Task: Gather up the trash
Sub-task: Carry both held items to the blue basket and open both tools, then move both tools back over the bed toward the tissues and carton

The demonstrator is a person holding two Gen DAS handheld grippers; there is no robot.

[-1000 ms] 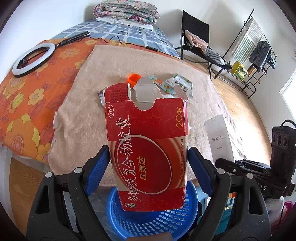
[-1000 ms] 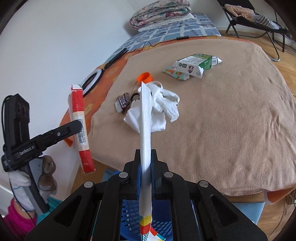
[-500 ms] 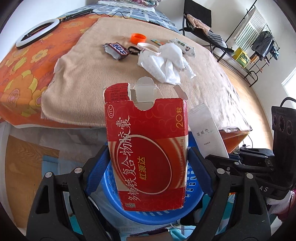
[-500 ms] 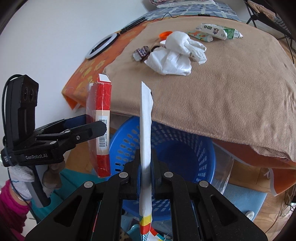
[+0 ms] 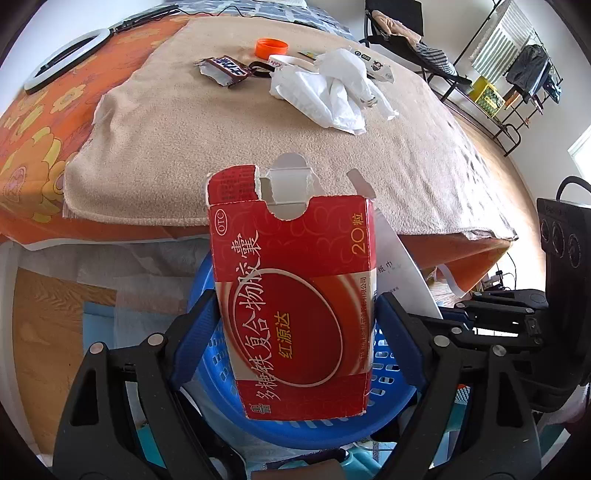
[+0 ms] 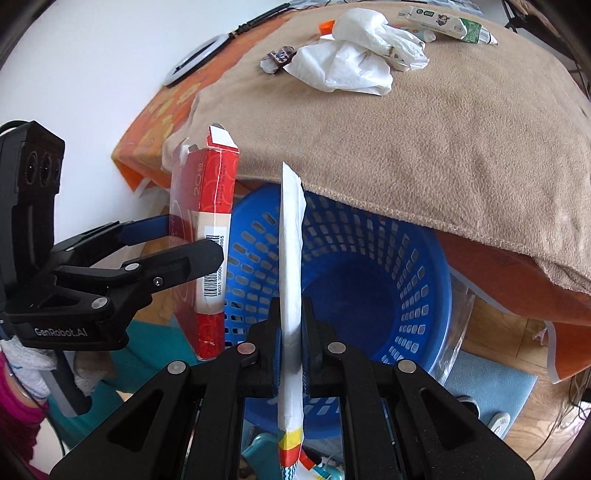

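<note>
Trash is clamped in both grippers over the basket (image 6: 369,280), which fills the lower middle of the right wrist frame, its rim tucked partly under the edge of the blanket (image 6: 443,129).

Left gripper (image 5: 295,332) grips the box (image 5: 295,295) by its two narrow sides, blue pads pressed against them; the box stands upright in the centre of the left wrist frame with its torn top flaps open. In the right wrist frame the same box (image 6: 207,240) sits at left, above the basket's left rim.

Right gripper (image 6: 291,343) has its fingers closed on a packet (image 6: 291,277), seen edge-on and upright in the frame's centre, above the basket. In the left wrist frame the packet (image 5: 402,277) shows at right, just behind the box.

More litter lies on the blanket toward the top of the left wrist frame: a wrapper (image 5: 225,70), a cap (image 5: 271,47) and a bag (image 5: 328,92). A carton (image 6: 450,26) lies at the upper right of the right wrist frame. A ring light (image 5: 62,62) rests at upper left.
</note>
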